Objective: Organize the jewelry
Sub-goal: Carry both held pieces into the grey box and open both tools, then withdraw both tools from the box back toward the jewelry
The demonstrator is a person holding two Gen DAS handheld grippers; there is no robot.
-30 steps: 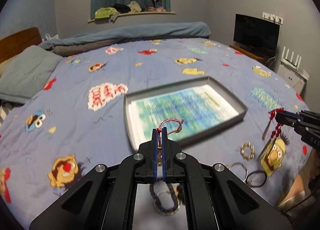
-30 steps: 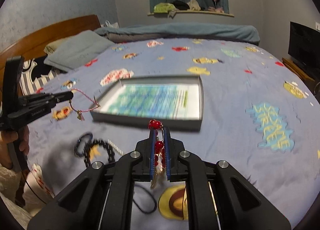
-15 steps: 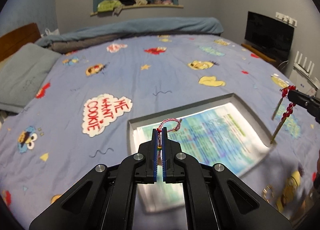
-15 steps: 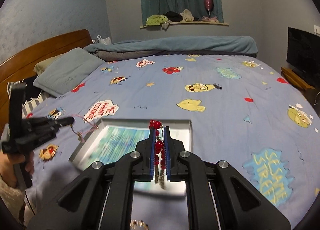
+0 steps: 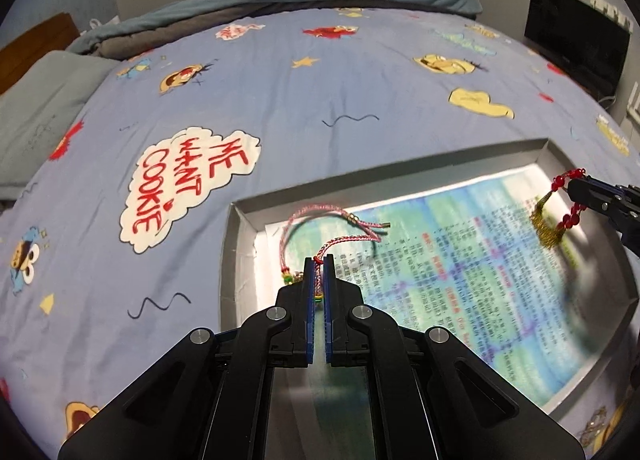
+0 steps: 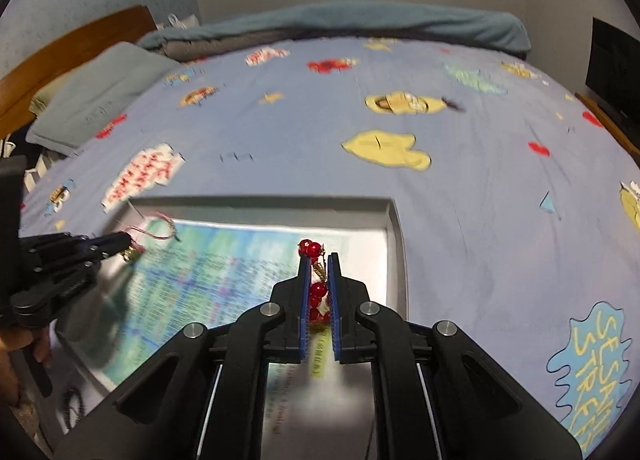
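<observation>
Tray [image 5: 544,147] now closer, left gripper [image 5: 318,260] lowered, cord bracelet [image 5: 320,219] clamped.

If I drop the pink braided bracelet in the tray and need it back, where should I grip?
Probably at the pink braided bracelet arc, from above: that loop stands free over the tray, while the left claw pinches the knotted end.

A braided cord bracelet [image 5: 320,227] is pinched between matt black plastic fingers [image 5: 298,300] lined with blue ribbed pads. Glossy red beads [image 6: 316,292] with a gold tassel are clamped likewise. A smooth grey tray [image 5: 236,244] is lined with printed paper [image 5: 460,268], set on a soft cotton bedsheet [image 5: 320,91].
</observation>
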